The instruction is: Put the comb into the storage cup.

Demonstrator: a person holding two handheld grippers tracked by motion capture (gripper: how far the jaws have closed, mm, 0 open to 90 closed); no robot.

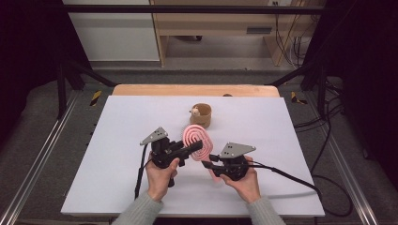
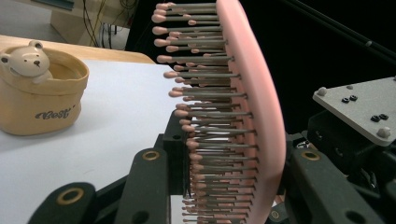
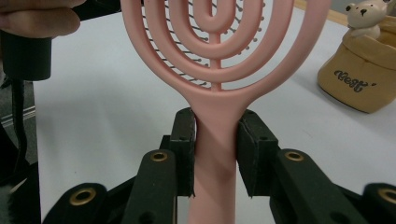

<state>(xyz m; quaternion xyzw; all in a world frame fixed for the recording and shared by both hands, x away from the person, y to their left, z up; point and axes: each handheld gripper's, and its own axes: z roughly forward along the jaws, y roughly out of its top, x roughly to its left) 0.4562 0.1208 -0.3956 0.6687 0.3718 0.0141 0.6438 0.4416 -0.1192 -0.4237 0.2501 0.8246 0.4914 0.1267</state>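
Note:
A pink hairbrush [image 1: 197, 138] with a vented oval head is held up over the white table between both grippers. My right gripper [image 1: 210, 163] is shut on its handle [image 3: 215, 154], a pad pressing each side. My left gripper [image 1: 196, 147] comes in from the left and closes across the head [image 2: 252, 116]: one pad meets the bristle tips [image 2: 187, 135], while the other jaw lies against the smooth back. A tan cup [image 1: 201, 115] with a small bear figure [image 2: 28, 58] on its rim stands just beyond the brush.
The white table top [image 1: 141, 122] extends left, right and toward the person. A wooden edge [image 1: 141, 90] runs along the far side. Black cables [image 1: 291, 178] trail from the grippers over the near table. Dark frame rails [image 1: 37, 159] flank the table.

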